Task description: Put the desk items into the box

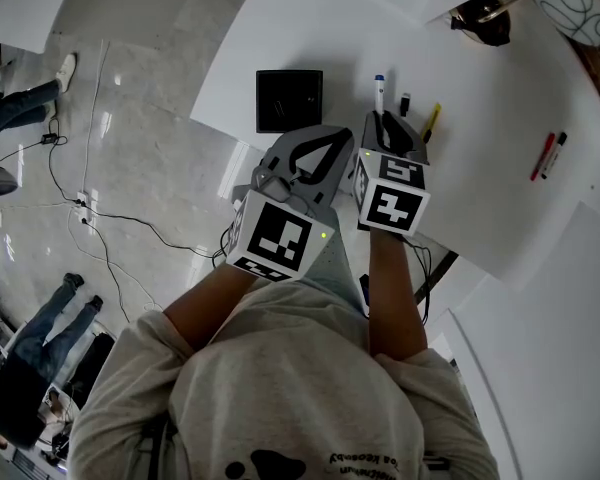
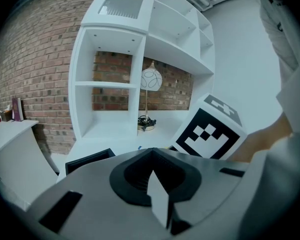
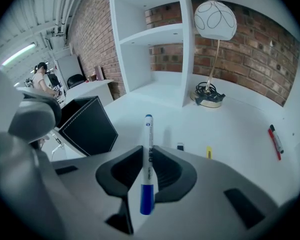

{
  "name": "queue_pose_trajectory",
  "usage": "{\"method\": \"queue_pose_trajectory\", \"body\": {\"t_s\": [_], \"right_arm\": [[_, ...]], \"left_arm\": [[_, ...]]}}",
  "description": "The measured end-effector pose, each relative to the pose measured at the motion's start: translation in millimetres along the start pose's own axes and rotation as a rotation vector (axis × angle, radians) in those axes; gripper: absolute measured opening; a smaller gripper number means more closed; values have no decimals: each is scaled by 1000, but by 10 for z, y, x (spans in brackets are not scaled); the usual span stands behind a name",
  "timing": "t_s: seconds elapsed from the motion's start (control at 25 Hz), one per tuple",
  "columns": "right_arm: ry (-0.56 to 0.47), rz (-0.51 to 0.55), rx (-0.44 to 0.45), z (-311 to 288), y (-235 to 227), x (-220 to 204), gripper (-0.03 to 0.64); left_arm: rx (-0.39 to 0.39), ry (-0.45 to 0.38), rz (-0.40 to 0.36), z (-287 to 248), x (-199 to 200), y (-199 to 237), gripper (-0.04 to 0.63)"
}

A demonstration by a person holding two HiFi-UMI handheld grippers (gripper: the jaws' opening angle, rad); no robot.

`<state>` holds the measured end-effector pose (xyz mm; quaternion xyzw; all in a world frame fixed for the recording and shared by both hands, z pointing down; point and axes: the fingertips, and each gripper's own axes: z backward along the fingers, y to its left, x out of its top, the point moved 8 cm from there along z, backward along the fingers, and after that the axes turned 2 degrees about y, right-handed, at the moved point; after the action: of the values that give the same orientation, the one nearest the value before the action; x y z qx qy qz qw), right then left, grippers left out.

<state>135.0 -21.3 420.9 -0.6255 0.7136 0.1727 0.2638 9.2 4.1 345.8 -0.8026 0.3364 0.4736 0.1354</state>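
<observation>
My right gripper (image 3: 149, 153) is shut on a white marker with blue ends (image 3: 148, 159), which lies lengthwise between the pads and points forward over the white desk. From the head view the marker's tip (image 1: 379, 90) sticks out past the right gripper (image 1: 385, 120). An open black box (image 1: 289, 100) stands at the desk's left edge, seen ahead and to the left (image 3: 85, 124) in the right gripper view. The left gripper (image 1: 315, 146) hovers near the box, its jaws together (image 2: 152, 154) with nothing between them. A yellow item (image 1: 431, 121) and a small black item (image 1: 405, 103) lie just beyond the right gripper.
A red pen and a black pen (image 1: 548, 155) lie together at the desk's right. A white globe lamp (image 3: 215, 20) with a coiled cable at its base (image 3: 207, 96) stands at the back by white shelves (image 2: 115, 84). People stand on the floor to the left (image 1: 40, 348).
</observation>
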Motion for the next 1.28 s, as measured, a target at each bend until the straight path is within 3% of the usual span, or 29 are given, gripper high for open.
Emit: {"method": "queue_pose_trajectory", "body": {"t_s": [0.64, 1.28], "right_arm": [[-133, 64, 12, 345, 282, 184, 75], [-355, 99, 66, 656, 551, 381, 75]], "left_arm": [[35, -33, -10, 222, 82, 56, 8], [93, -72, 11, 491, 127, 113, 8]]}}
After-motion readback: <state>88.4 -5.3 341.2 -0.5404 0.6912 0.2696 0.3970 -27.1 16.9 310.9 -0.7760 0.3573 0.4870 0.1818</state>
